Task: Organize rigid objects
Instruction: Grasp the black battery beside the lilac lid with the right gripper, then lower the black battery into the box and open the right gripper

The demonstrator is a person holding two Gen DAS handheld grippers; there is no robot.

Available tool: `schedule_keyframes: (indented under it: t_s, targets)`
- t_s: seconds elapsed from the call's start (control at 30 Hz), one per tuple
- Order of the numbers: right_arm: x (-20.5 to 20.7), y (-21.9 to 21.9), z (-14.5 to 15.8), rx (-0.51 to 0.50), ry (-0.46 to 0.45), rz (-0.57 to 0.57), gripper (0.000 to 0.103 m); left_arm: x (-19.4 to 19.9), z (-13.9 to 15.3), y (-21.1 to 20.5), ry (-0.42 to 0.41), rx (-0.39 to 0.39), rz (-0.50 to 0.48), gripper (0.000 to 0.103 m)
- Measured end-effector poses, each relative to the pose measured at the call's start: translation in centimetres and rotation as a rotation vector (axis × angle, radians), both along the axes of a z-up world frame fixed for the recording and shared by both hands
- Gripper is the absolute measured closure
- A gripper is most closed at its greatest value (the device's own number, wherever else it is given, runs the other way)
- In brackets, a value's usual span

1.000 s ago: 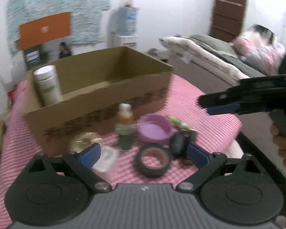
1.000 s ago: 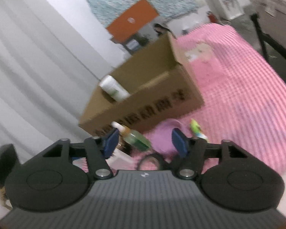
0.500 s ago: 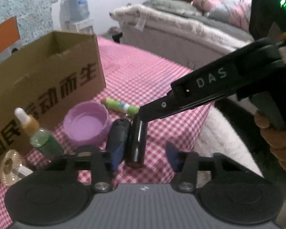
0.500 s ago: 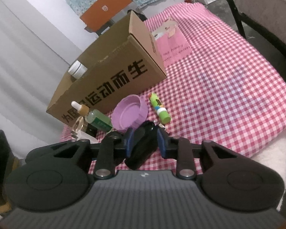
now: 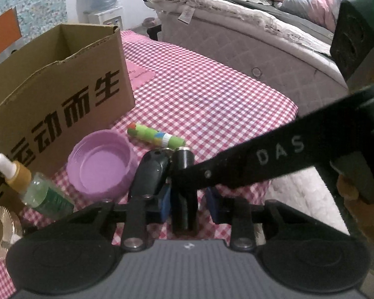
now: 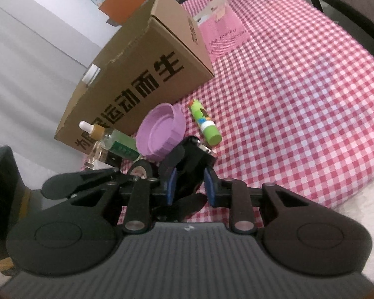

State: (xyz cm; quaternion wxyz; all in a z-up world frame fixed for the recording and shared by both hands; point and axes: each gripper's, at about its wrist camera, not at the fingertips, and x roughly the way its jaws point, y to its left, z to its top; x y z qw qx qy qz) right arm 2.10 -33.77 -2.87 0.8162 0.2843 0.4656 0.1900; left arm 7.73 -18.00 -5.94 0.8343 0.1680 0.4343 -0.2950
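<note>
Both grippers around one black cylinder (image 5: 184, 191), at six o'clock from the purple lid (image 5: 99, 164). Left gripper (image 5: 188, 205) slightly open, unclamped; right gripper (image 6: 188, 186) narrowed, grip uncertain. Squeeze squarely, lift straight, carry to cardboard box (image 5: 54, 87) at ten o'clock.

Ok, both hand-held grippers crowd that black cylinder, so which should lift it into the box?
Right hand-held gripper, probably: its pads press the black cylinder, while the left hand-held gripper shows a gap beside it.
</note>
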Motion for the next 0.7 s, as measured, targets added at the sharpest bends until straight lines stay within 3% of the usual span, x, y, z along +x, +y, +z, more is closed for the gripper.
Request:
schedule_keyframes:
  t_s: [0.1,0.2,0.47,0.7]
  targets:
    - [0.3,0.1,-0.3,0.016,0.004,-0.003,0.079,0.6,0.0,-0.3,0.003,-0.003,0.008,0.07]
    - [0.6,0.1,-0.5,0.03,0.001,-0.011,0.079,0.6,-0.1,-0.1,-0.011,-0.01,0.03,0.077]
    - [-0.1,-0.4,-0.5,0.077,-0.024,-0.055,0.082,0.2,0.7,0.7,-0.036,-0.05,0.05,0.077]
    - [-1.5,-0.1,2.5,0.074,-0.094,-0.063,0.082,-1.1,4.0,2.0,-0.112,-0.109,0.068,0.077]
